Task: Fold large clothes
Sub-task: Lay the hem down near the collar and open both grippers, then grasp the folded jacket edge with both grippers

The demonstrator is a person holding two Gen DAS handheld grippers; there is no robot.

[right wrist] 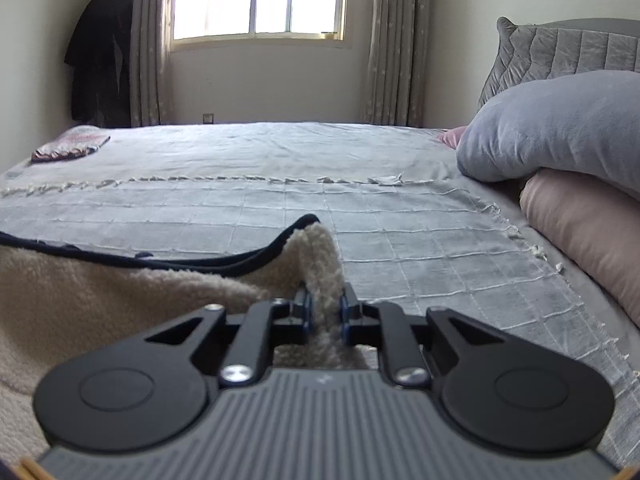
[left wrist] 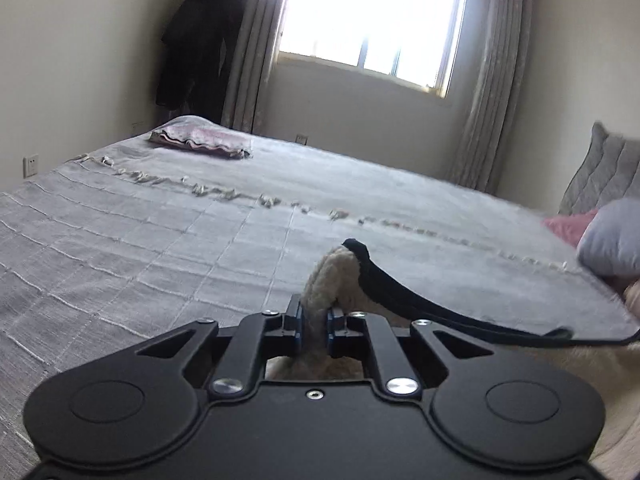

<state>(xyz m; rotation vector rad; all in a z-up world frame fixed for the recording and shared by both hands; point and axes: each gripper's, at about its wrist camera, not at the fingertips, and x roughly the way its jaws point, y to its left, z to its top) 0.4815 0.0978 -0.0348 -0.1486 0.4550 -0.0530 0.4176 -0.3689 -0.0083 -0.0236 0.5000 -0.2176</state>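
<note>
Both sets of tongs are clamped on the cream fleece garment (right wrist: 100,300), the left tongs (left wrist: 314,314) pinching a bunched fold by its dark trim and the right tongs (right wrist: 325,308) pinching another corner, the garment draped low over the grey bed (right wrist: 280,208).

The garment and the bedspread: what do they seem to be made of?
Garment: likely cream sherpa-style fleece, matte and nubby, its edge bound in smooth dark fabric. Bedspread: probably grey woven cotton, matte, with raised pale thread lines in a grid and a frayed fringe.
</note>
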